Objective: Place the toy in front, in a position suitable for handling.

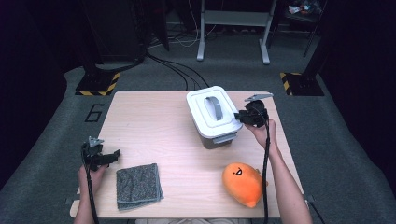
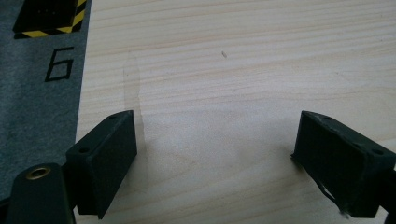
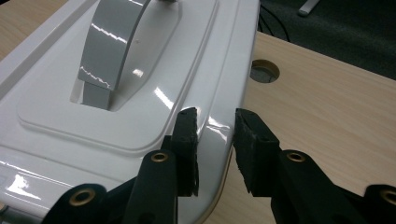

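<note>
Clamping the right tool (image 3: 215, 116) on the near right rim of the white lid (image 3: 140, 126) - one pad lying on the glossy top, the other pressing against the outer edge, with only the thin lip between them. Sitting right of the middle of the bench (image 1: 154, 121), toward its far edge: the storage box (image 1: 212, 139), lid in place, with the grey handle (image 1: 215, 107) lying flat in its recess. Resting the left tool (image 1: 112, 156) well away near the front left corner, pads wide apart over bare wood in the left gripper view (image 2: 217, 135), gripping nothing, just beside a folded grey towel (image 1: 138, 185). Leaving an orange plush toy (image 1: 242, 183) untouched near the front right.

Judging the handling: probably dealing with light, stiff moulded plastic, smooth and shiny enough to be slipping under rubber pads. Flexing a little at the lip seems likely before any catch along the rim gives, so pinching deep over the raised edge looks safer than nipping the very tip. Taking hold by the grey handle (image 3: 112, 46) would be giving a surer, more central lift - prying at one side risks tilting the lid or dragging the whole box across the bench, being light. Steadying the base with the free tool looks worthwhile. Hardly fragile, though cracking a thin rim under a hard sideways twist remains possible. Cannot tell whether anything is lying inside.
</note>
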Available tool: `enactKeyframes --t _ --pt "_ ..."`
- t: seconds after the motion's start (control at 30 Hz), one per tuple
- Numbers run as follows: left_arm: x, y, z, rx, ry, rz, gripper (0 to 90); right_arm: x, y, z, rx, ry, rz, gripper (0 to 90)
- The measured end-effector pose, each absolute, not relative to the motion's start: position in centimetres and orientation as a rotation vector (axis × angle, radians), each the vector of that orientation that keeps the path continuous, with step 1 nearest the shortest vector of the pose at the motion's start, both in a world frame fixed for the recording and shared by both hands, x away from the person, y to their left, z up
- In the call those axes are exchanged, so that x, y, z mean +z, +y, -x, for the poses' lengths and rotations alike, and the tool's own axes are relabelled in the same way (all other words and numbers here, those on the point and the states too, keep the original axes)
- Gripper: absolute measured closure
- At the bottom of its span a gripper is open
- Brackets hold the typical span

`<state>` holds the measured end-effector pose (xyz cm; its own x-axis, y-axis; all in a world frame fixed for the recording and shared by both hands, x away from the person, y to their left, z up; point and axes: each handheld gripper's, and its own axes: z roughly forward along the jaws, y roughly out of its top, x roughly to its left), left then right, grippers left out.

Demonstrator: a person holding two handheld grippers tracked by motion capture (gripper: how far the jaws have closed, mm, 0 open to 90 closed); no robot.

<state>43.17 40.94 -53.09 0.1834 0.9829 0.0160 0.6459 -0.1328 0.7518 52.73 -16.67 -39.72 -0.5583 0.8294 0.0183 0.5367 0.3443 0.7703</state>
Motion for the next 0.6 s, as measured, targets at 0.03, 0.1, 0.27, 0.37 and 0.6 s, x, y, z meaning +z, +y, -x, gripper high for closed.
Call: enactKeyframes --t 0.03,0.1,0.27,0.37,0.6 --pt "-53.1 40.9 -43.2 0.708 1.531 -1.854 12.8 -39.7 -16.5 -52.7 1.074 2.235 -1.203 69.7" --pt "-53.1 40.9 -43.2 0.709 1.530 -1.853 12.8 -39.8 -16.4 -52.7 1.070 2.237 -1.198 69.7" --pt "-53.1 40.9 -43.2 0.708 1.530 -1.853 12.8 -39.7 -15.5 -52.6 1.064 2.256 -1.164 69.7" --pt "-53.1 40.9 -43.2 0.708 1.530 -1.854 12.8 -39.6 -15.0 -52.5 1.057 2.260 -1.177 69.7" --pt "-53.1 40.9 -43.2 0.709 1.530 -1.854 12.8 -39.5 -14.0 -52.5 1.051 2.271 -1.165 69.6"
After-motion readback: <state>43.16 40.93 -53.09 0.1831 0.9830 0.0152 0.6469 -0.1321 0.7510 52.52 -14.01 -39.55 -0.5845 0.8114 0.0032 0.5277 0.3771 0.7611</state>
